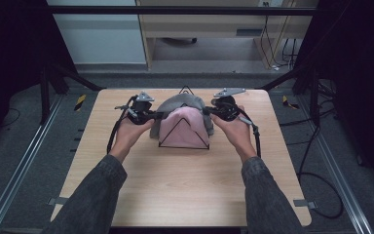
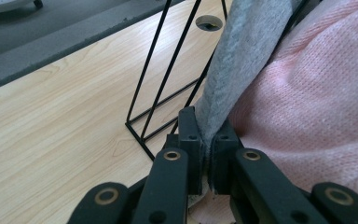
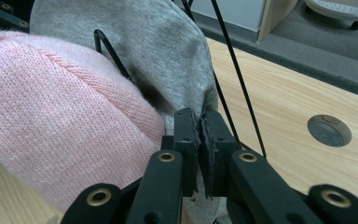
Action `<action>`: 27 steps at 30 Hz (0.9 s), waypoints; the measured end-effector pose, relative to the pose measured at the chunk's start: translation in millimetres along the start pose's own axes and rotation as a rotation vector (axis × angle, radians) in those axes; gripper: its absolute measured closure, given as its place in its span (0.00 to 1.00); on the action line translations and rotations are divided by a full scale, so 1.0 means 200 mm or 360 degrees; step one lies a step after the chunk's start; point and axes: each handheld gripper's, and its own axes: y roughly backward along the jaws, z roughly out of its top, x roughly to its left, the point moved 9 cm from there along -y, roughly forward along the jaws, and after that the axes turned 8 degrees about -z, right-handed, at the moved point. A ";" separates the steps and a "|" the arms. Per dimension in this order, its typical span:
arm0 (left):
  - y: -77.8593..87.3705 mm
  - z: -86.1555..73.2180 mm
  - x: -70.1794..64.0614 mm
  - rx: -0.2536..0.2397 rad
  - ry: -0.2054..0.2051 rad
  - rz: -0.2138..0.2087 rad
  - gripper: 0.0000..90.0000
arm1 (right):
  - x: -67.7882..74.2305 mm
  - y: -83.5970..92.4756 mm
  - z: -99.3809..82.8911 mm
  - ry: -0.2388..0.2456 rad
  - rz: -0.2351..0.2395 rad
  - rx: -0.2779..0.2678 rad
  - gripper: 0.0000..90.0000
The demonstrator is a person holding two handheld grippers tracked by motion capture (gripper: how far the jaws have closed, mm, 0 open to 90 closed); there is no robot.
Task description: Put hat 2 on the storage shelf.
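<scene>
Left gripper (image 2: 207,140) jaws closed tight on the edge of a grey cloth (image 2: 242,60), fabric pinched between the pads and running up and away. Pink knit cloth (image 2: 317,102) bulging just to the right, touching the grey. Black wire rack (image 2: 168,74) standing on the wooden table (image 2: 60,130) behind the jaws. Round hole (image 2: 209,22) in tabletop farther back.

text: none readable | labels: none, as far as visible
</scene>
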 end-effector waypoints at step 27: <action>0.07 -0.02 -0.01 -0.0016 0.0010 0.0060 0.62 | -0.01 0.09 0.02 -0.0009 -0.0068 -0.0016 0.62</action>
